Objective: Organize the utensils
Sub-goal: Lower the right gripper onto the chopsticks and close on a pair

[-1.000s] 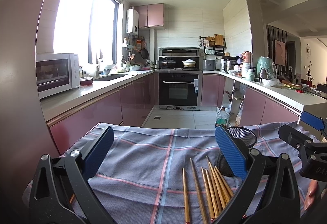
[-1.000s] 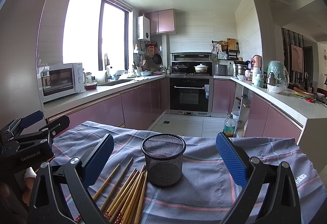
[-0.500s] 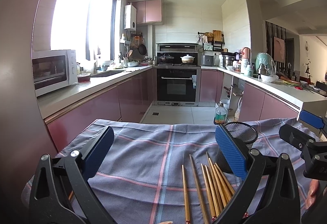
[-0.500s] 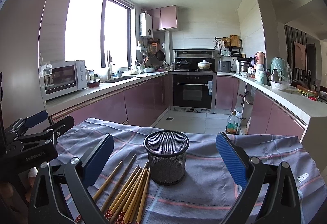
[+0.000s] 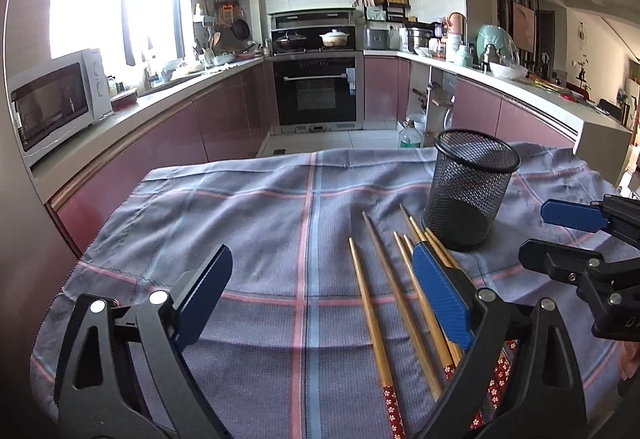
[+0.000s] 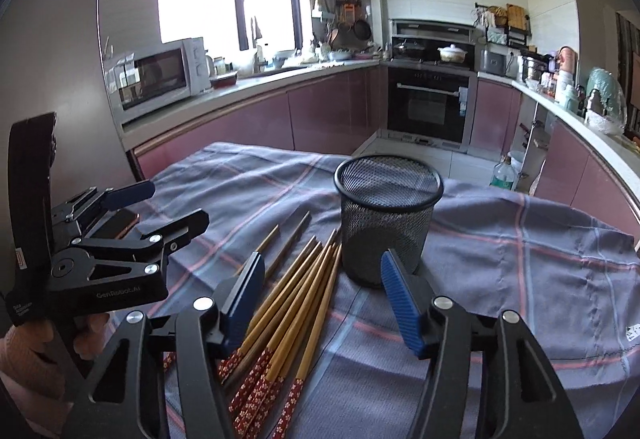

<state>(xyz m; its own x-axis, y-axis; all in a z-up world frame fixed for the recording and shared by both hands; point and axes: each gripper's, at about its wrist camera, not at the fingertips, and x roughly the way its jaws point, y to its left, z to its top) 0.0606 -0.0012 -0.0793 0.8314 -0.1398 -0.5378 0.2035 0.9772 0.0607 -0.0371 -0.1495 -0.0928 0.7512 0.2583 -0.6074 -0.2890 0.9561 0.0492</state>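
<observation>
The left claw (image 6: 168, 215) carries the print "GenRobot.AI" on its black side plate, with smaller lettering beside it too fine to read; in the left wrist view the right claw (image 5: 560, 235) shows only "DA", cut off by the frame edge. Both claws gape wide and grip nothing. The chopsticks (image 6: 296, 295) lie bundled on the plaid cloth (image 5: 240, 207) over the table, tips just beside the black mesh cup (image 6: 386, 219), red flower-patterned ends toward the cameras (some ends hidden behind the claw arms). A small printed mark (image 6: 632, 333) near the cloth's right edge cannot be made out.
</observation>
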